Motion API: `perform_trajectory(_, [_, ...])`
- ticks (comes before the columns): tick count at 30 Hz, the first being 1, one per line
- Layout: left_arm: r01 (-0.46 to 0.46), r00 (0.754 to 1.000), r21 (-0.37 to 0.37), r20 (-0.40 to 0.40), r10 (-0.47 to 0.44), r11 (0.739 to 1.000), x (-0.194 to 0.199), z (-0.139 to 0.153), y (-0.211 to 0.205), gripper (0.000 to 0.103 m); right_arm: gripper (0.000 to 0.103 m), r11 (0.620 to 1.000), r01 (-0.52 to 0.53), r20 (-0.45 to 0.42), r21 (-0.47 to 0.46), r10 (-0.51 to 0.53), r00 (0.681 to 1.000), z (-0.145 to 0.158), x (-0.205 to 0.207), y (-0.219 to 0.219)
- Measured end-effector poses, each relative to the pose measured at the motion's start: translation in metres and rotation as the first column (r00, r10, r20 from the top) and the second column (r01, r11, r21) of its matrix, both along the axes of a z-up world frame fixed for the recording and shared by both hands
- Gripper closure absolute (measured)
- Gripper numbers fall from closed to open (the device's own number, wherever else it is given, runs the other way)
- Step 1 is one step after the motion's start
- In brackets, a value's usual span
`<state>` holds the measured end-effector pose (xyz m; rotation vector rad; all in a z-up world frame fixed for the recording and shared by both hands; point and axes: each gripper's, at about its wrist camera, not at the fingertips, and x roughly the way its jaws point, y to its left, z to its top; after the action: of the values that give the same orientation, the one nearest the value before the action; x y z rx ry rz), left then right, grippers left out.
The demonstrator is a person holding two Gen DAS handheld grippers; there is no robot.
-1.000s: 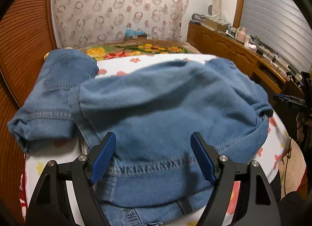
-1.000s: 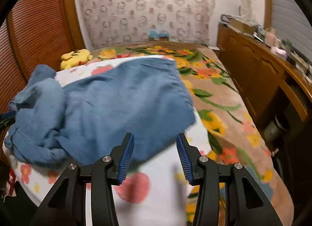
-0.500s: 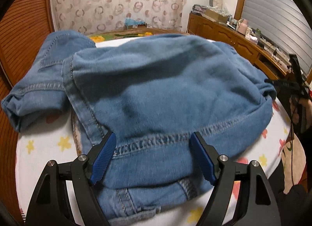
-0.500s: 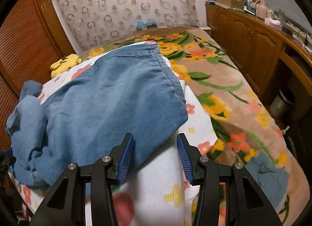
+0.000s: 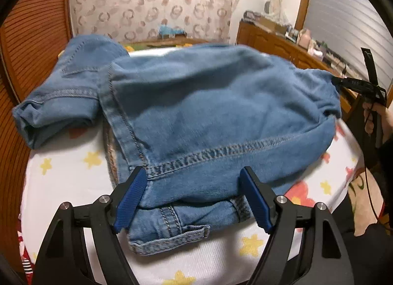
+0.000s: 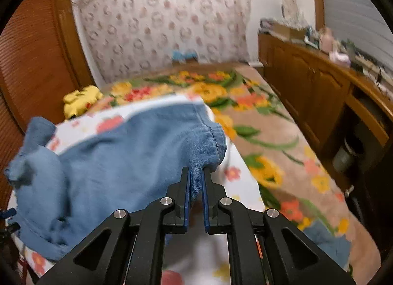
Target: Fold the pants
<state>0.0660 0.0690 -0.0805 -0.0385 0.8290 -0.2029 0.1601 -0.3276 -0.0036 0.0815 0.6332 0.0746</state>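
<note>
Looking along the left gripper (image 5: pixel 192 197) first, its blue pads stand wide apart and bite on nothing, hanging just over the near waistband of the pants (image 5: pixel 221 113), which lie in a rough heap on the white flowered sheet (image 5: pixel 73 179) of the bed. One leg is already thrown back over the body, a hem end sticks out at the left, so I'd call the fold begun but far from neat: layers are uneven and a belt loop pokes out below. At the far right edge of this view the other tool and a hand (image 5: pixel 375 118) are cut off, too small to read. Switching to the right wrist view, the right gripper (image 6: pixel 196 179) has just been closing and now pinches a corner of denim between its pads, holding the pants (image 6: pixel 118 162) edge up off the sheet. Motion blur smears the cloth here, so which part is pinched, hem or side seam, I cannot tell, and the bunched far end at the left is hard to sort out.
</note>
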Motion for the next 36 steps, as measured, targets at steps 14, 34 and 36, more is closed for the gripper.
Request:
perform_trajectory(14, [-0.042, 0.992, 0.008, 0.120, 0.040, 0.999, -0.015, 0.055, 0.016, 0.024, 0.095, 0.884, -0.460, 0.228, -0.087, 0.467, 0.854, 0.121, -0.048, 0.188])
perform_trajectory(34, [-0.061, 0.991, 0.003, 0.123, 0.060, 0.998, -0.007, 0.056, 0.029, 0.024, 0.066, 0.805, -0.582, 0.047, -0.115, 0.589, 0.806, 0.108, -0.049, 0.251])
perform_trajectory(36, [-0.051, 0.992, 0.005, 0.119, 0.050, 0.999, 0.003, 0.054, 0.027, 0.024, 0.066, 0.824, -0.552, 0.028, -0.127, 0.560, 0.828, 0.096, -0.048, 0.244])
